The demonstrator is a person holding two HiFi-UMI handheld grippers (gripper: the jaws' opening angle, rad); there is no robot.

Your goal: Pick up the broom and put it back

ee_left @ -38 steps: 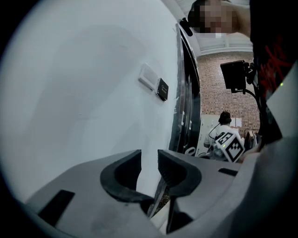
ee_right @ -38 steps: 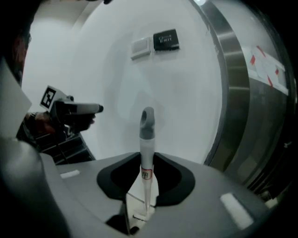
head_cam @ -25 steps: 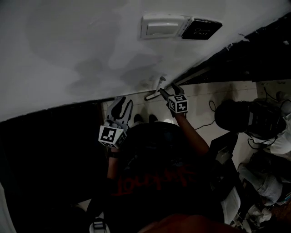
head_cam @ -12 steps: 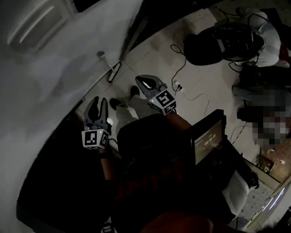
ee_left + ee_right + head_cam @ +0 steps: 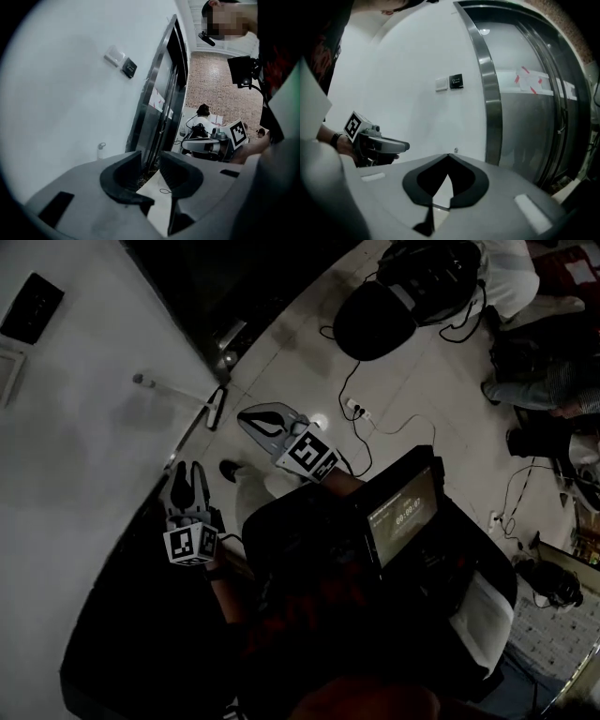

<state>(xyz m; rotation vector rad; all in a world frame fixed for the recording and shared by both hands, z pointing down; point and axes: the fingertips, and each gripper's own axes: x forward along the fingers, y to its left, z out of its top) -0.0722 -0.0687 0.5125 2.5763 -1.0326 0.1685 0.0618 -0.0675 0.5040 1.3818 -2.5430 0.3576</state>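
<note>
The broom (image 5: pixel 215 412) leans upright against the white wall (image 5: pixel 84 456), with its thin handle running up to a small cap (image 5: pixel 141 379). That cap (image 5: pixel 101 149) shows beyond my left jaws, and also (image 5: pixel 455 150) just past my right jaws. My right gripper (image 5: pixel 248 414) hovers a little off the broom, shut with nothing in it; its tips meet in the right gripper view (image 5: pixel 449 157). My left gripper (image 5: pixel 187 474) hangs near the wall, lower in the head view. It is open and empty, with a gap between the jaws (image 5: pixel 151 161).
A glass door in a metal frame (image 5: pixel 491 93) stands beside the wall, with a switch and a black panel (image 5: pixel 456 81) next to it. Cables and a power strip (image 5: pixel 356 411) lie on the tiled floor. People sit among bags at the far side (image 5: pixel 441 277).
My right gripper has come off the broom's handle, lifted and drawn back, and its jaws have closed empty. The left gripper has pulled back too. The broom stays leaning on the wall.
</note>
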